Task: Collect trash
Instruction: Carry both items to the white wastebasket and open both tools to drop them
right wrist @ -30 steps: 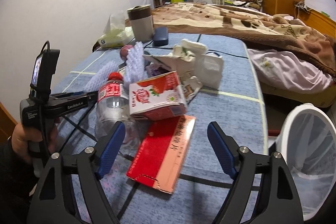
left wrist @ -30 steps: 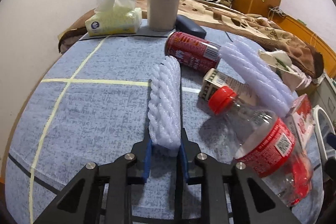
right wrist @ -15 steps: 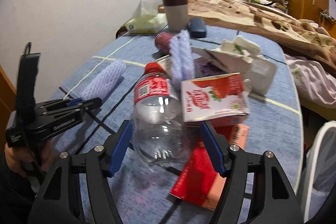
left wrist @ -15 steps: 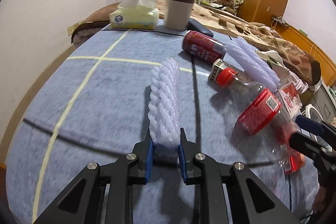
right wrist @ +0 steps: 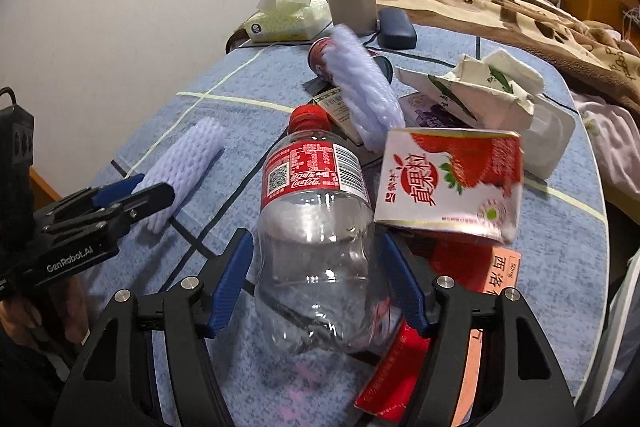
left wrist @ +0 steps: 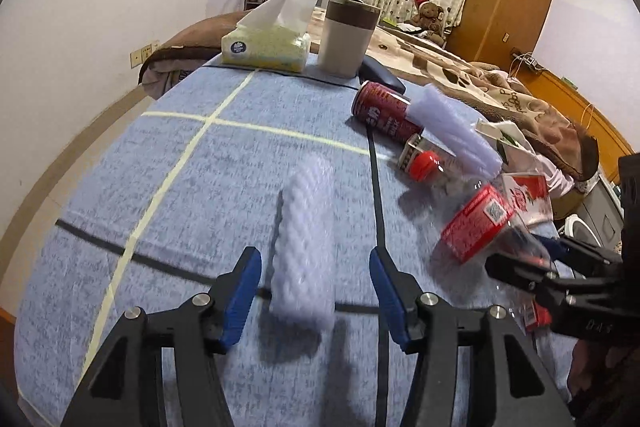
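Two grippers angled down over the blue table [left wrist: 200, 195]. Our right gripper [right wrist: 320, 283] straddled the clear bottle [right wrist: 316, 227], lying near the table's near edge; we couldn't tell whether its pads pressed. Our left gripper [left wrist: 316, 291] was opening, pads clear of the blurred white foam sleeve [left wrist: 306, 239] between them. Beside the bottle, the strawberry carton [right wrist: 448, 183] covered part of a red packet [right wrist: 404, 367].

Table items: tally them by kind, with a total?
Foam net sleeves: 2
Plastic bottle: 1
Red can: 1
Cartons and flat boxes: 4
Tissue pack: 1
Lidded cup: 1
Dark case: 1
Total: 11
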Demonstrator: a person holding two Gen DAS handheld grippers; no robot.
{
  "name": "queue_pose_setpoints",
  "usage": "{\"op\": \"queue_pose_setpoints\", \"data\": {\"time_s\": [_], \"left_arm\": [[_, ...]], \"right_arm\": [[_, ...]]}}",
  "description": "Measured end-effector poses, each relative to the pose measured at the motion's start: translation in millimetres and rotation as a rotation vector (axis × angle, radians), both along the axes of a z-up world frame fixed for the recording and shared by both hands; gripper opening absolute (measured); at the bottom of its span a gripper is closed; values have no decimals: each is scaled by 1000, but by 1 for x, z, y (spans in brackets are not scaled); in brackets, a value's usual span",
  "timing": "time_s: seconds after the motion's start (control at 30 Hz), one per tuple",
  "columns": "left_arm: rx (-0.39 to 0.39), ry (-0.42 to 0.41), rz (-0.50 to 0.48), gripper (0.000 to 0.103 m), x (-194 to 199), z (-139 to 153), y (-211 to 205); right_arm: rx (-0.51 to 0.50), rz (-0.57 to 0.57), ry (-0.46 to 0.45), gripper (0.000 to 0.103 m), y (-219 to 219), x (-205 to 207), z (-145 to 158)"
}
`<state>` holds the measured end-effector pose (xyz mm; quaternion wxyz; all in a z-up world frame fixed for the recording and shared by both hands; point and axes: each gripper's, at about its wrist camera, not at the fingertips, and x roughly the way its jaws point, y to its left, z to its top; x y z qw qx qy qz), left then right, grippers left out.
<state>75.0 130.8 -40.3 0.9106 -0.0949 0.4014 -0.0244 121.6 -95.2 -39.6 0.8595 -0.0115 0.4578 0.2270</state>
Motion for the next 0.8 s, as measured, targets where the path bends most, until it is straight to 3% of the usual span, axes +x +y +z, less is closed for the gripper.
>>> {"op": "queue_pose_setpoints", "data": {"time_s": [0.07, 0.1, 0.13, 0.17, 0.53, 0.8], "left_arm": [[-5, 40, 0, 56, 11, -7, 0], [-10, 56, -1, 48, 14, -11, 1], [-16, 79, -4, 30, 18, -15, 1], [-9, 91, -3, 26, 19, -18, 0], [2, 45, -11, 23, -7, -2, -17], [2, -29, -110, 23, -22, 32, -61]], "right_arm": [[1, -1, 5, 64, 1, -1, -1], [5, 1, 2, 64, 1, -3, 0], [12, 3, -3, 64, 0, -5, 2], [20, 5, -8, 64, 0, -6, 3], [122, 23, -74, 63, -14, -34, 27], [144, -114, -156, 63, -68, -49, 46]]}}
